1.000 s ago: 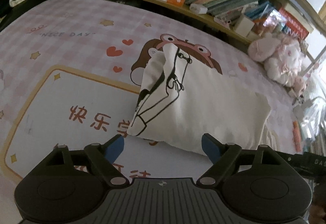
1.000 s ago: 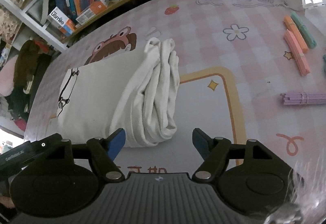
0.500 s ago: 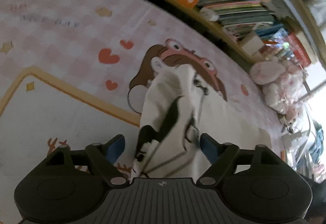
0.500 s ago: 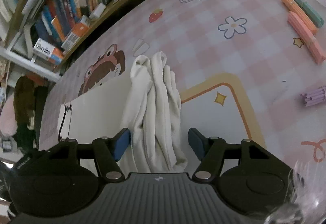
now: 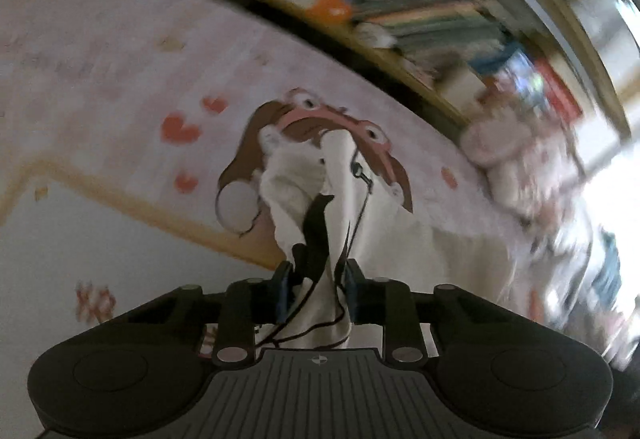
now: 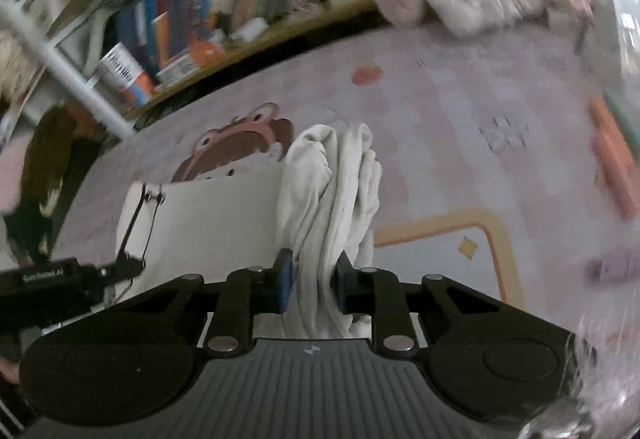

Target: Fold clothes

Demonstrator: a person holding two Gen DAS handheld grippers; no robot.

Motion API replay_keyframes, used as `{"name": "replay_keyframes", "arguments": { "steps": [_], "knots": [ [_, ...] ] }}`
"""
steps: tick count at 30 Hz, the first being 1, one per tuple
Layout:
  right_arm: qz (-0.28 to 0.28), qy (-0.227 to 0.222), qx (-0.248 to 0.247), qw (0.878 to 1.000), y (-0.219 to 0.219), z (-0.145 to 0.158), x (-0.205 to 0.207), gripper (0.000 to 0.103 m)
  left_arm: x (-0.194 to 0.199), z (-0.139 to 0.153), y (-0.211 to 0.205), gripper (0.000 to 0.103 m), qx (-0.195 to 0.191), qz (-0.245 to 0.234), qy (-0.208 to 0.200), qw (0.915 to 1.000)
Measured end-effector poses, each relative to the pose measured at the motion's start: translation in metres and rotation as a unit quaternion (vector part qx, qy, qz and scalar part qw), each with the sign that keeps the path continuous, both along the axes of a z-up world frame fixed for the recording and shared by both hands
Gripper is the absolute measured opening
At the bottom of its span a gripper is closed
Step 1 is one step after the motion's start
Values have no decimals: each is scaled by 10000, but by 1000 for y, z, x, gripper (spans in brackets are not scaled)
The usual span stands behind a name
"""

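A folded white garment (image 5: 420, 251) with a black line drawing lies on a pink cartoon mat (image 5: 100, 87). My left gripper (image 5: 316, 289) is shut on its left end, where bunched cloth with the black print stands up between the blue pads. In the right wrist view the same white garment (image 6: 208, 215) stretches leftward, and my right gripper (image 6: 311, 287) is shut on its thick bunched right end. The left gripper's black body (image 6: 52, 277) shows at the garment's far end. Both views are motion-blurred.
A low shelf of books (image 6: 192, 27) runs along the mat's far edge, with pink plush toys (image 5: 516, 163) beside it. Orange and green sticks (image 6: 612, 159) and a purple bundle (image 6: 616, 267) lie on the mat at the right. The pink mat (image 6: 460, 127) stretches beyond the garment.
Both grippers moved in onto the garment's two ends and went from open to shut on the cloth. The cameras now tilt and the ends look raised.
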State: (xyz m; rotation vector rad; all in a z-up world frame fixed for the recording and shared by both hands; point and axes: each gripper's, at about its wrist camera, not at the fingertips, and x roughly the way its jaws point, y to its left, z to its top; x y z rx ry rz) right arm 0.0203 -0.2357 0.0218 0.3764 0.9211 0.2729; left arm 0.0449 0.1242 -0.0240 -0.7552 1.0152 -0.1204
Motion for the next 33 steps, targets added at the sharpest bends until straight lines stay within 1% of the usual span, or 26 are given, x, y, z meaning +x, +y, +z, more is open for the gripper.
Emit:
{"name": "replay_keyframes", "arguments": {
  "steps": [2, 3, 4, 6, 8, 9, 10, 13, 15, 16, 17, 18, 19, 20, 21, 23, 24, 27, 28, 29, 30, 32, 33],
  "knots": [
    [-149, 239, 96, 9996, -3, -5, 3, 20, 2, -1, 0, 26, -18, -67, 12, 10000],
    [-282, 400, 220, 9986, -8, -8, 5, 20, 3, -1, 1, 27, -27, -101, 19, 9999],
    [-417, 544, 384, 9969, -14, -12, 7, 22, 4, -2, 1, 29, -36, -135, 25, 9999],
    [-662, 798, 709, 9921, -25, -20, 9, 29, 6, -3, 1, 33, -54, -202, 37, 9998],
    [-795, 945, 821, 9889, -31, -24, 11, 39, 8, -3, 2, 39, -72, -269, 50, 9996],
    [-831, 984, 808, 9884, -31, -25, 12, 42, 9, -4, 2, 42, -81, -303, 56, 9995],
    [-854, 1024, 799, 9879, -31, -27, 13, 45, 10, -4, 2, 47, -90, -336, 62, 9994],
    [-856, 1096, 942, 9858, -28, -30, 15, 45, 12, -6, 3, 53, -135, -422, 75, 9990],
    [-799, 1047, 916, 9871, -22, -29, 17, 45, 13, -8, 3, 52, -222, -409, 49, 9989],
    [-746, 1028, 846, 9883, -19, -29, 19, 38, 13, -7, 1, 50, -187, -420, 27, 9989],
    [-672, 997, 753, 9899, -15, -28, 20, 33, 12, -6, -2, 49, -117, -444, -5, 9989],
    [-584, 918, 632, 9921, -11, -25, 20, 31, 11, -3, -6, 36, 15, -492, -58, 9988],
    [-459, 770, 472, 9949, -7, -21, 18, 26, 10, 0, -10, 29, 147, -541, -111, 9984],
    [-276, 549, 252, 9978, -1, -15, 16, 23, 7, 3, -14, 27, 273, -594, -184, 9977],
    [-73, 304, 12, 9995, 5, -9, 12, 22, 4, 9, -18, 25, 389, -657, -292, 9966],
    [212, -43, -234, 9995, 11, -1, 5, 22, -1, 15, -21, 25, 510, -750, -384, 9951],
    [278, -109, -254, 9992, 11, 0, 2, 22, -2, 15, -20, 25, 504, -770, -363, 9951],
    [77, 239, 90, 9996, -2, -10, 4, 22, 0, 10, -16, 26, 393, -784, -255, 9958],
    [-15, 360, 217, 9991, -7, -14, 5, 22, 1, 8, -15, 30, 356, -788, -219, 9960],
    [-80, 432, 296, 9986, -10, -17, 6, 23, 2, 6, -13, 31, 319, -793, -183, 9962],
    [-114, 472, 319, 9983, -11, -18, 7, 25, 3, 4, -12, 33, 283, -797, -147, 9963],
    [-175, 550, 352, 9977, -14, -20, 9, 31, 5, 1, -9, 38, 209, -806, -76, 9965],
    [-197, 583, 346, 9975, -14, -21, 10, 32, 6, -1, -8, 40, 175, -805, -57, 9966]
  ]
}}
